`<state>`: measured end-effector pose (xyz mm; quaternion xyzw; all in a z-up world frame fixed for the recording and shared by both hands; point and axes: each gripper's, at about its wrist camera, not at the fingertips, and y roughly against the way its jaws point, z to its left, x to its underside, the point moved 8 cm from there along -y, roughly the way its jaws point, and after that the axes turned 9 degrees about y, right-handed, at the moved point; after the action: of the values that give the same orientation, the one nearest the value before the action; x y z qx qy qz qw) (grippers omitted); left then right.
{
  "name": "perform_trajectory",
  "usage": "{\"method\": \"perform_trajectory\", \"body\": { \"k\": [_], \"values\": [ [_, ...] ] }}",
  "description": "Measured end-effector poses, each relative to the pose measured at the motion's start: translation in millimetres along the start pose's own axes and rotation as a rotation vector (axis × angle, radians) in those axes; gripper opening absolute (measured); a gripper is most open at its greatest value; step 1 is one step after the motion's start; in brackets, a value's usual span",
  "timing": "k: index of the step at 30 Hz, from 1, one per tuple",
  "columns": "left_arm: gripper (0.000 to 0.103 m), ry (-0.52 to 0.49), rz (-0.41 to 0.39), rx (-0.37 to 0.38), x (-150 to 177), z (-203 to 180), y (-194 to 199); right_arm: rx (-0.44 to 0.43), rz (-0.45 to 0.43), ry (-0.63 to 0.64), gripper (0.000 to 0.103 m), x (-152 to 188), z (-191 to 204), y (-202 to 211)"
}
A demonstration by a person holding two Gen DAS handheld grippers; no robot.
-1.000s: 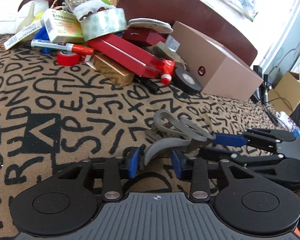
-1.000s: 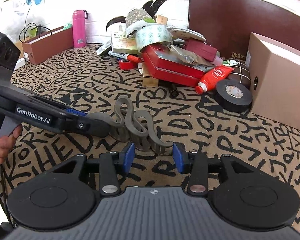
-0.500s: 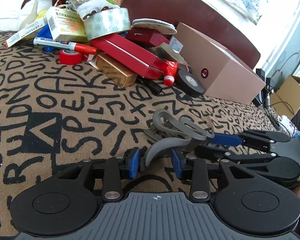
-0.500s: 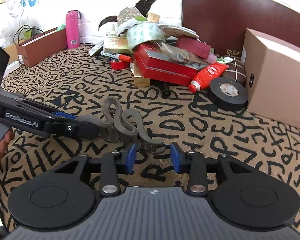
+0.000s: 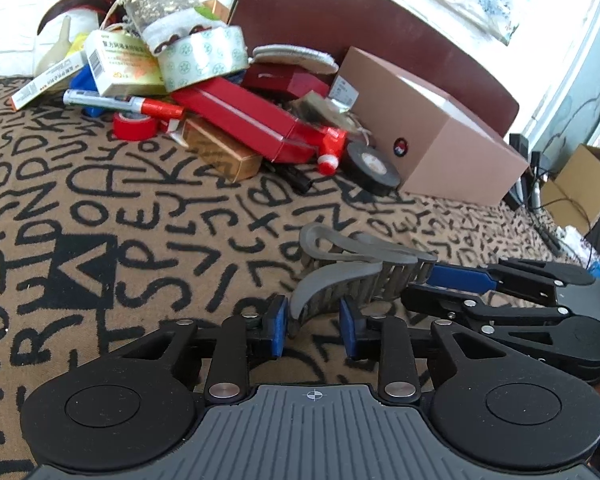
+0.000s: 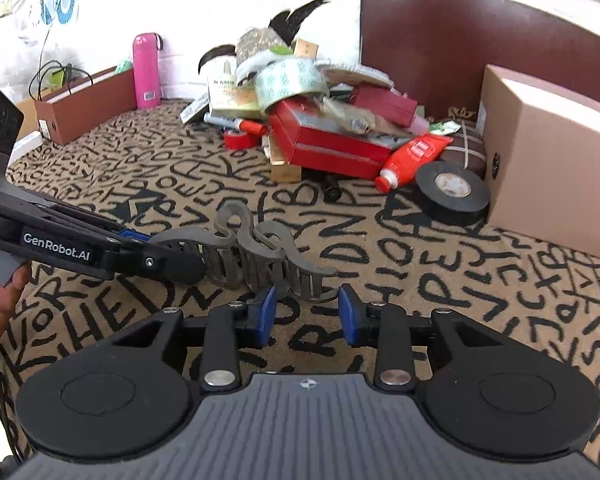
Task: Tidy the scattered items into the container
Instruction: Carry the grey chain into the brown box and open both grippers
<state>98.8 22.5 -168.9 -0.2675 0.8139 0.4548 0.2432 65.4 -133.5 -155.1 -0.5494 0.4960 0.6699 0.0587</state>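
Note:
A grey wavy hair claw clip (image 5: pixel 352 260) lies on the lettered carpet between both grippers; it also shows in the right wrist view (image 6: pixel 256 256). My left gripper (image 5: pixel 314 326) is open, its blue pads on either side of one end of the clip. My right gripper (image 6: pixel 306 314) is open, its pads straddling the clip's other end. In the left wrist view the right gripper (image 5: pixel 460 280) comes in from the right. In the right wrist view the left gripper (image 6: pixel 140 248) comes in from the left. A closed tan cardboard box (image 5: pixel 428 128) stands at the back right (image 6: pixel 552 152).
A pile of items lies at the back: red box (image 6: pixel 328 140), red tube (image 6: pixel 412 156), black tape roll (image 6: pixel 452 192), red tape (image 5: pixel 134 126), patterned tape (image 5: pixel 202 58), medicine box (image 5: pixel 120 62), marker (image 5: pixel 120 102). A dark headboard (image 6: pixel 480 32), pink bottle (image 6: pixel 146 70) and brown open box (image 6: pixel 84 104) stand behind.
Both grippers have edged forward around the clip's ends and the clip has tilted flatter. Both stay open.

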Motion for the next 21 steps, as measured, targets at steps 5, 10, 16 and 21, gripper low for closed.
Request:
{"method": "perform_trajectory", "body": {
  "k": [5, 10, 16, 21],
  "values": [
    [0.027, -0.018, -0.049, 0.029, -21, -24, 9, 0.028, -0.05, -0.009, 0.03, -14, -14, 24],
    [0.026, -0.047, -0.087, 0.061, -44, -51, 9, 0.07, -0.094, -0.008, 0.027, -29, -36, 44],
    [0.027, -0.092, -0.115, 0.088, -68, -83, 1, 0.118, -0.139, -0.021, 0.027, -40, -62, 62],
    [0.029, -0.117, -0.134, 0.111, -87, -105, -5, 0.154, -0.167, -0.046, 0.026, -47, -84, 71]
  ]
}}
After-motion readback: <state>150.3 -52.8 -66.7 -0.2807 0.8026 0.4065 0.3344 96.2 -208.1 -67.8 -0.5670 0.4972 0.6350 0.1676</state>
